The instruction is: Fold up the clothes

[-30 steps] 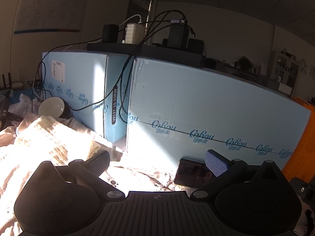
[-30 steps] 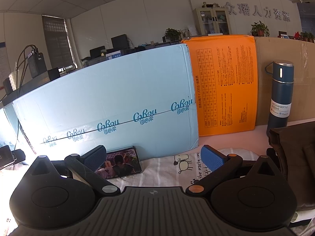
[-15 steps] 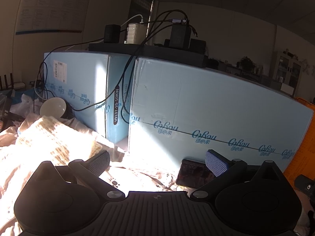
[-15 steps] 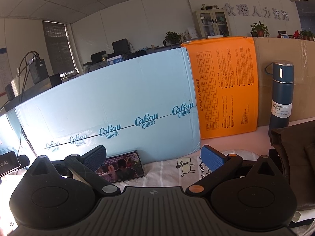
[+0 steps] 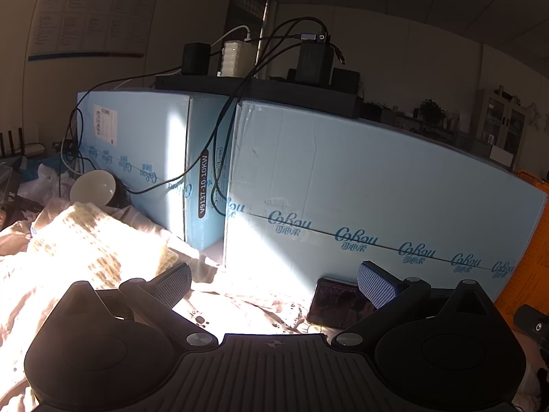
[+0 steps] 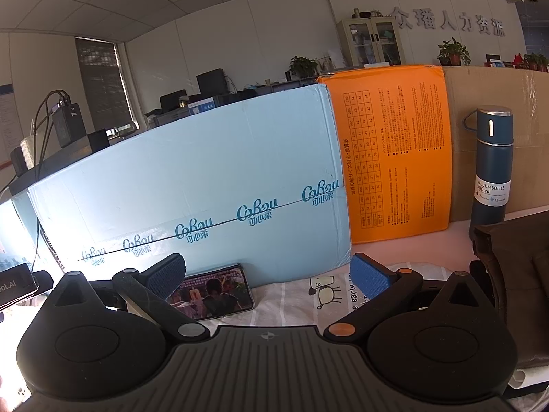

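The left gripper [image 5: 273, 283] is being held with its jaws wide apart and nothing between them, above a sunlit, rumpled white printed cloth [image 5: 240, 304] that is being washed out by glare. The right gripper [image 6: 266, 276] is likewise being held with its jaws spread and empty, above a pale striped garment with a cartoon sheep print [image 6: 308, 300]. A long pale-blue cardboard box printed with "Cobou" [image 6: 192, 185] is being used here as the landmark: both garments are lying in front of its base, and the way forward for both grippers is being blocked by its face. A dark smartphone with a lit screen [image 6: 214, 293] is being propped against the foot of that box, between the two grippers' views. To the left of the box, a cream knitted garment [image 5: 92, 240] is being lit strongly, with a white round lamp head [image 5: 92, 187] behind it. On top of the box, black adapters and cables [image 5: 308, 58] are being kept. To the right of the box, an orange printed carton [image 6: 394, 151] is standing upright, then a dark-blue vacuum bottle [image 6: 492, 168], and a dark brown folded garment [image 6: 514, 274] is lying nearest the right edge.
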A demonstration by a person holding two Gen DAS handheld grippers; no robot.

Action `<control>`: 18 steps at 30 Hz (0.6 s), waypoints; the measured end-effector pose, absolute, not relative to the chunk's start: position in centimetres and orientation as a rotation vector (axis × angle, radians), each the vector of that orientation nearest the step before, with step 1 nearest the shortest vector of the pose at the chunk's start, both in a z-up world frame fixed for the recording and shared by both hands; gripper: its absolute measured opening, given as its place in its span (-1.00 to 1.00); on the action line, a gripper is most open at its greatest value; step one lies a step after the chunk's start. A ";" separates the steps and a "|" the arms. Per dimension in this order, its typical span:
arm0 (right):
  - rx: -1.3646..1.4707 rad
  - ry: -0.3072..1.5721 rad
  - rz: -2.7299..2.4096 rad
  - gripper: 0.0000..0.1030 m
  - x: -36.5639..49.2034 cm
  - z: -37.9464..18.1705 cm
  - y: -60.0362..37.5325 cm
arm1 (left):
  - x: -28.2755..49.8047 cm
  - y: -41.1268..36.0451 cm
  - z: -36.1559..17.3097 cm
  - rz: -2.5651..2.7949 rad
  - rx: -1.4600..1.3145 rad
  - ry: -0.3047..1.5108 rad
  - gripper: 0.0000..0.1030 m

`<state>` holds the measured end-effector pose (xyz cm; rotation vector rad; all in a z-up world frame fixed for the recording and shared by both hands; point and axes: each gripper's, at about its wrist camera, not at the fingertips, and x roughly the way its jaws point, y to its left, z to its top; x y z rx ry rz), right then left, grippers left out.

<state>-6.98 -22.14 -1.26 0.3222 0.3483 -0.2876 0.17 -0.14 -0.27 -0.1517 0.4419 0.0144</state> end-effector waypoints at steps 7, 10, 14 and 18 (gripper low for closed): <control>0.321 0.347 -0.287 1.00 -6.9 -1.3 -22.1 | 0.2 -0.1 -0.2 0.017 -0.151 0.440 1.00; 0.320 0.347 -0.286 1.00 -6.9 -1.3 -22.1 | 0.1 -0.2 -0.3 0.018 -0.151 0.439 1.00; 0.319 0.347 -0.286 1.00 -6.9 -1.3 -22.0 | 0.1 -0.2 -0.3 0.019 -0.151 0.438 1.00; 0.319 0.346 -0.286 1.00 -7.0 -1.3 -22.0 | 0.1 -0.1 -0.3 0.019 -0.152 0.438 1.00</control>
